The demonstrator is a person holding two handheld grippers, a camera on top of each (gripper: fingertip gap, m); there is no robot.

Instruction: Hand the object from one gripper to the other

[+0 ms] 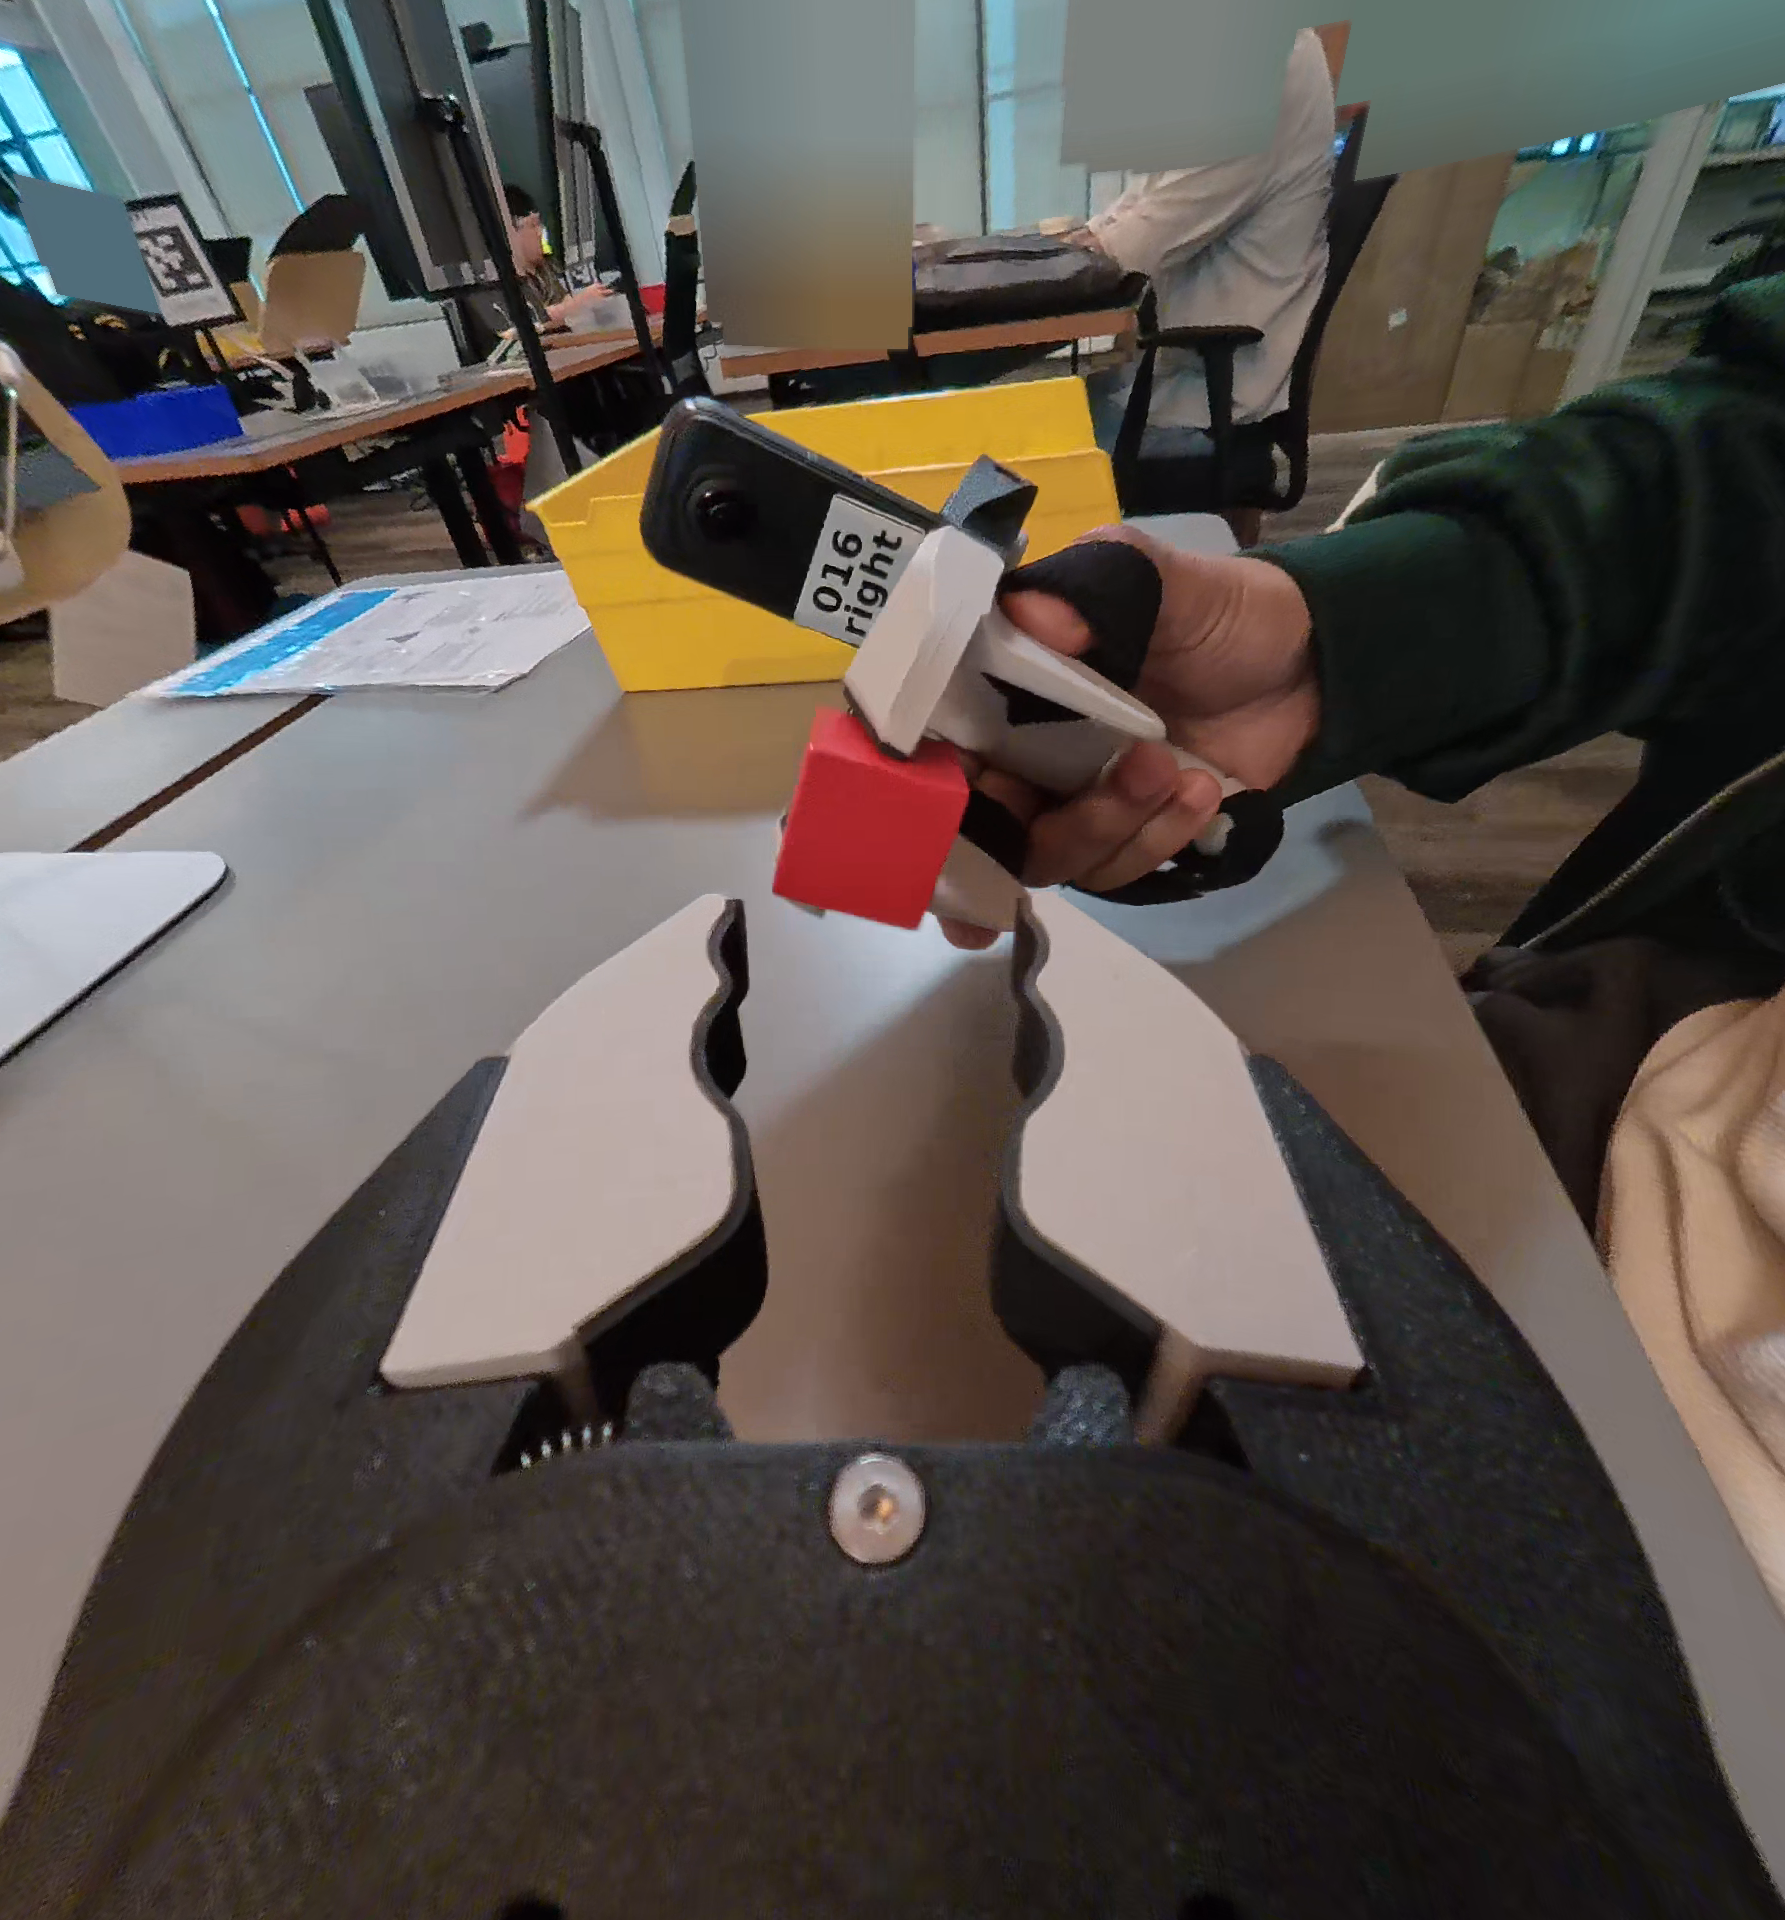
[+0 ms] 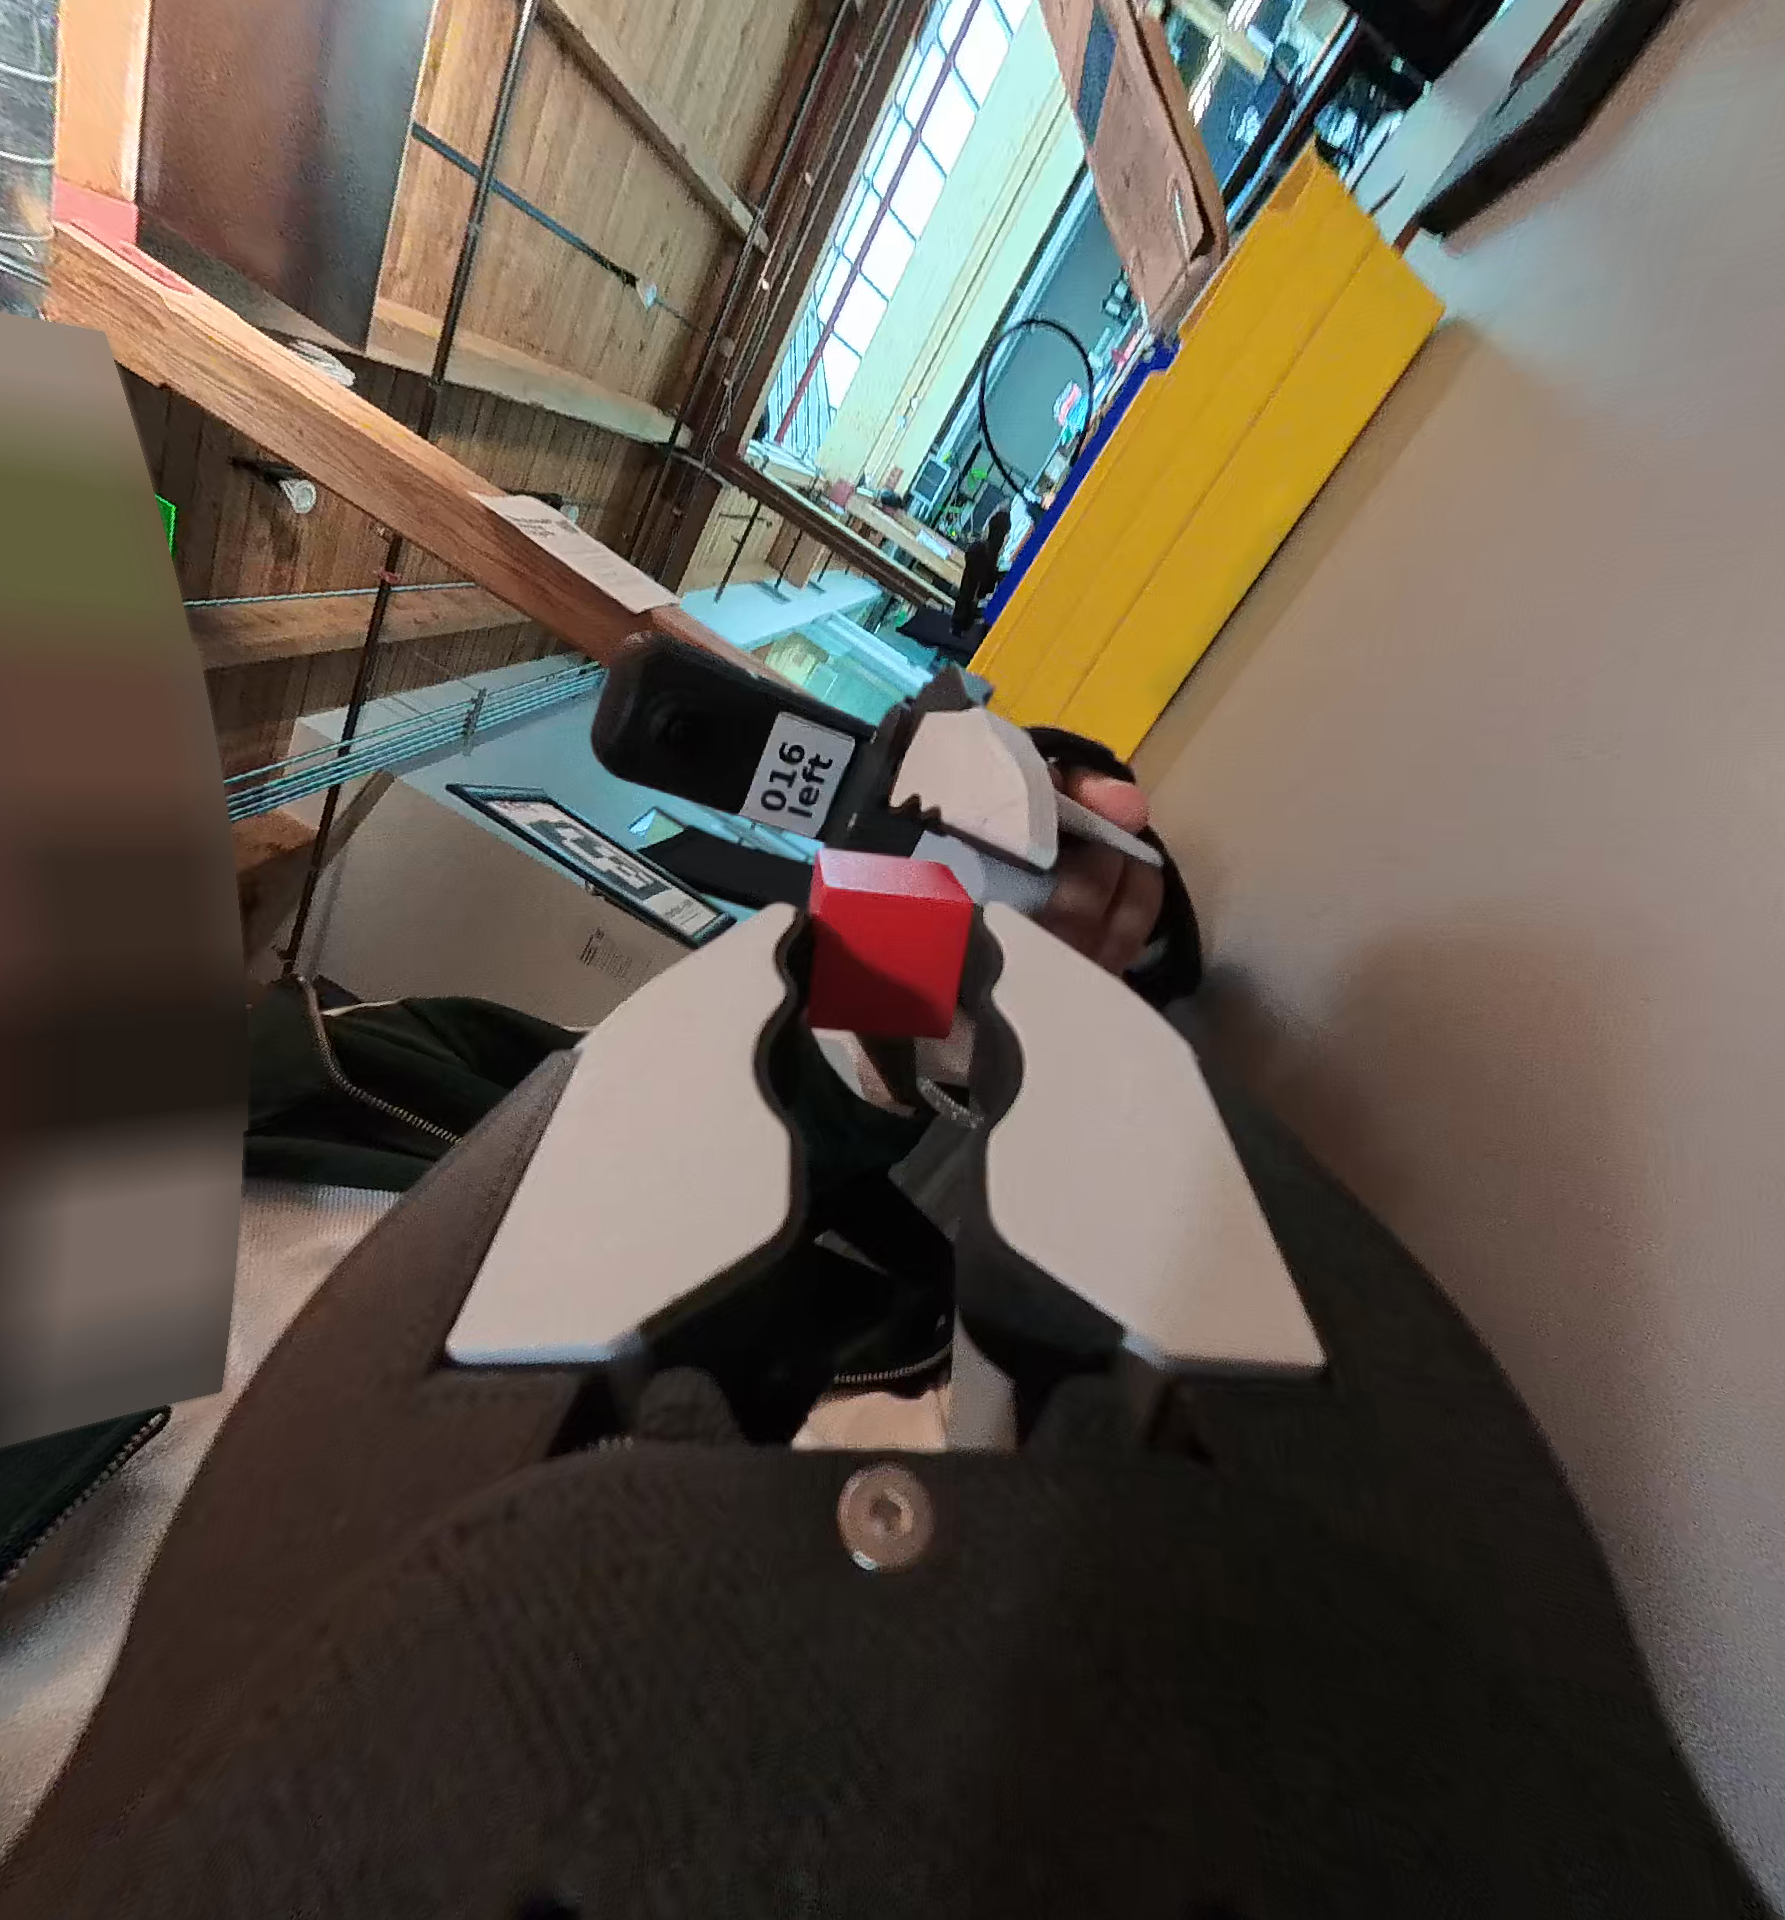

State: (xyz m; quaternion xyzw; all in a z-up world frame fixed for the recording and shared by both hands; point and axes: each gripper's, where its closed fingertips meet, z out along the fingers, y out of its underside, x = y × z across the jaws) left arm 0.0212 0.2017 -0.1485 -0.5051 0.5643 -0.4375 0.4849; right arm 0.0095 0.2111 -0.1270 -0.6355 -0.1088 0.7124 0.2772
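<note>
A red cube (image 1: 867, 821) is clamped between the fingertips of my right gripper (image 1: 831, 816), which a hand in a dark green sleeve holds above the grey table (image 1: 431, 1018). My left gripper (image 1: 877, 935) is open and empty, and its fingertips sit just below and in front of the cube without touching it. In the right wrist view the cube (image 2: 883, 935) sits between my right gripper's (image 2: 888, 971) tips, and the left gripper (image 2: 935, 842) shows just beyond it, jaws apart.
A yellow bin (image 1: 826, 603) stands on the table behind the cube. Printed papers (image 1: 400, 634) lie at the back left. A white base plate (image 1: 67, 935) sits at the left edge. People sit at desks in the background.
</note>
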